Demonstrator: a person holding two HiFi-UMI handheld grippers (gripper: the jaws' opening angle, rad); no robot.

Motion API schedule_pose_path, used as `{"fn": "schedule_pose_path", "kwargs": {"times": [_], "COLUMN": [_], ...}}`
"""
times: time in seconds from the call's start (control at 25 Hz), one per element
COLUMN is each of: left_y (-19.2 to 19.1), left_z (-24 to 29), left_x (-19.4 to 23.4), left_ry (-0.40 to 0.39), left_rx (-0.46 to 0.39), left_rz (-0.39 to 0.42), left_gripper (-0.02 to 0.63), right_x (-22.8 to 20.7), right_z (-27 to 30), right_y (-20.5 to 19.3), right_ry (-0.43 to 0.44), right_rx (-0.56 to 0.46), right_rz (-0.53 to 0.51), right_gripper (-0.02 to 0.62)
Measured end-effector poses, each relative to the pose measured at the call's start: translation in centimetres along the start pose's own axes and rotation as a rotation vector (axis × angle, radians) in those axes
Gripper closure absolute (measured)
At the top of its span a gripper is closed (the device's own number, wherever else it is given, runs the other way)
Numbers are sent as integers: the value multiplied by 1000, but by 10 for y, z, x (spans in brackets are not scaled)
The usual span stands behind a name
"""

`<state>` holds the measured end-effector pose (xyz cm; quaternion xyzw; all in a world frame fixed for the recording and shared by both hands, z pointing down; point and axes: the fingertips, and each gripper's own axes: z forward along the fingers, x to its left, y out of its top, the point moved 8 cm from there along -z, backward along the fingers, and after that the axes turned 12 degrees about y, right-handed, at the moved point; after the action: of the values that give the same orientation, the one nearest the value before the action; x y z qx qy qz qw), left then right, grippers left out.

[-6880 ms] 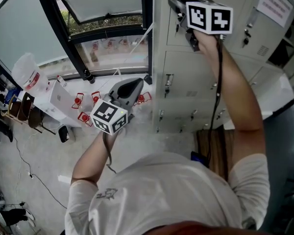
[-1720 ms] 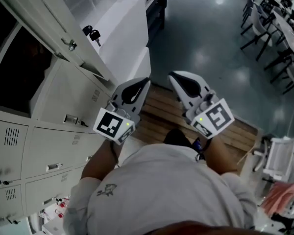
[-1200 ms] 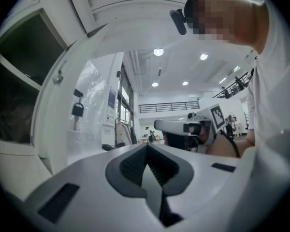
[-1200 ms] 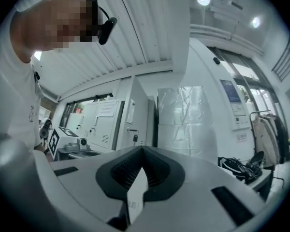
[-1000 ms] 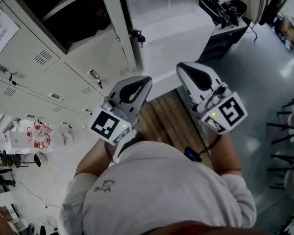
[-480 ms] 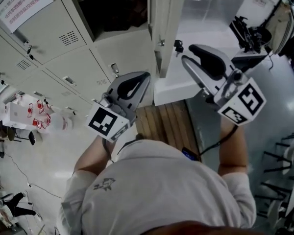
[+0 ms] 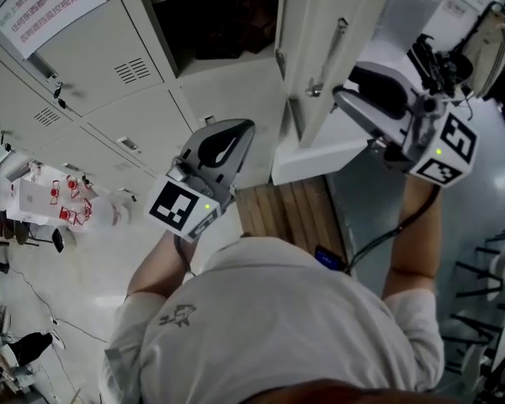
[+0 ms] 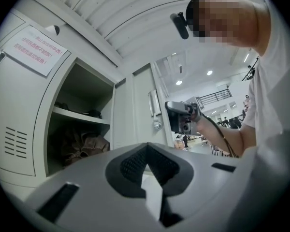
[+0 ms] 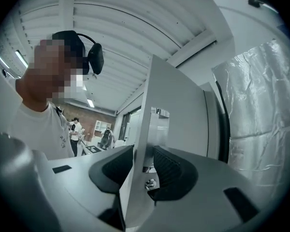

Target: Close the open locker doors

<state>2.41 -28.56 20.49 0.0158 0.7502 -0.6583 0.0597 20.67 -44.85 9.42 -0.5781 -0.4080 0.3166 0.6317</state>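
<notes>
Jaws, R gripper: just opened, straddling locker door edge, no grip. L gripper shut, empty. Push door face squarely.

The head camera looks steeply down past the person's shoulders onto the lockers. The left gripper view sits low behind its own jaws and faces the open locker from a little way off. The locker door and the right gripper show there too. The right gripper view is pressed close to that door's edge, which stands between its just-opening jaws. All three views share the door.
</notes>
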Motion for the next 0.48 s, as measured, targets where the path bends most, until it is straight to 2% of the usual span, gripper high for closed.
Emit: {"fn": "schedule_pose_path", "kwargs": {"times": [0.12, 0.48], "left_y": [0, -4], "left_z": [-3, -19], "left_x": [13, 48], "left_ry": [-4, 22], "left_rx": [-2, -4], "left_rz": [4, 26], "left_gripper": [607, 607], "right_x": [-6, -3], "right_z": [7, 58], "right_y": [-1, -3], "right_ry": [17, 57], "right_rx": [-11, -38], "right_rz": [19, -4], "right_gripper": [460, 463]}}
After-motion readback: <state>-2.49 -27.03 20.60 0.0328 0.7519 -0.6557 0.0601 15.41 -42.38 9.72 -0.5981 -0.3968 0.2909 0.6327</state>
